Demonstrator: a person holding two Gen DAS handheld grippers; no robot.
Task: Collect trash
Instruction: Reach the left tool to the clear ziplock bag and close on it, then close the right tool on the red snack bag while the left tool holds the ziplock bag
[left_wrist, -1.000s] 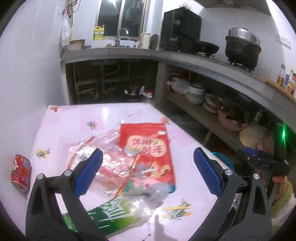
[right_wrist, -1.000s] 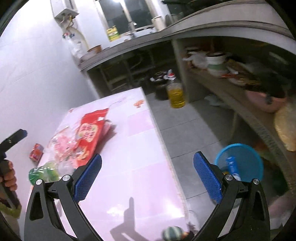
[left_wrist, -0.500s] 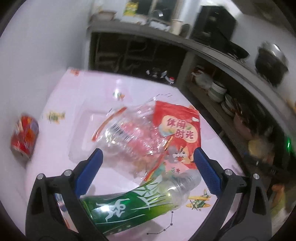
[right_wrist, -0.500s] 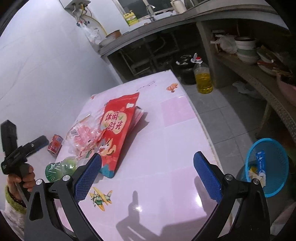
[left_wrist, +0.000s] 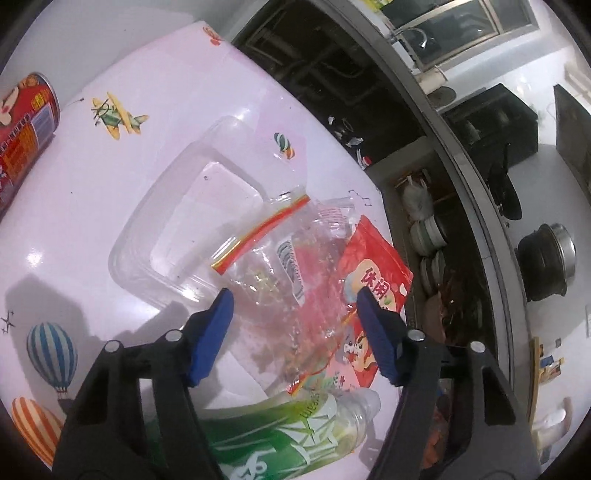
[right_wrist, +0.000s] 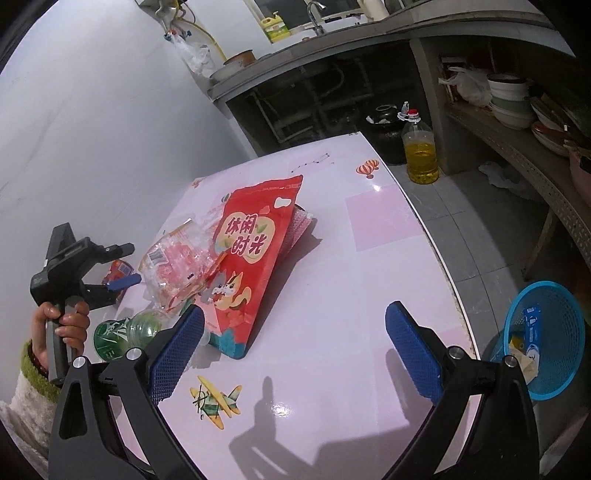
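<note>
Trash sits bunched on the pink tabletop (right_wrist: 369, 258), toward its left edge. Top of the heap is a clear zip bag (left_wrist: 280, 280) with a red seal strip and pink bits inside, and the left gripper (left_wrist: 295, 314) hovers right over it, blue pads spread wide on either side, nothing clamped. Whether the pads touch the plastic, I cannot tell. Tucked under the bag's right side is the red snack pouch (right_wrist: 255, 258), lying flat with its cartoon animals facing up. At the near end of the pile lies a green-labelled plastic bottle (left_wrist: 295, 435) on its side, partly under the bag and pouch. Beyond the bag, touching it, rests a clear plastic tray (left_wrist: 184, 229). Well apart, by the wall edge of the tabletop, a red can (left_wrist: 22, 129) lies on its side.

Over to the right gripper (right_wrist: 295, 350): held above the bare near part of the tabletop, jaws wide and empty, the pouch just beside its left pad. Off the tabletop's right edge, down on the floor, stands a blue basket (right_wrist: 554, 306) with some wrappers inside.
</note>
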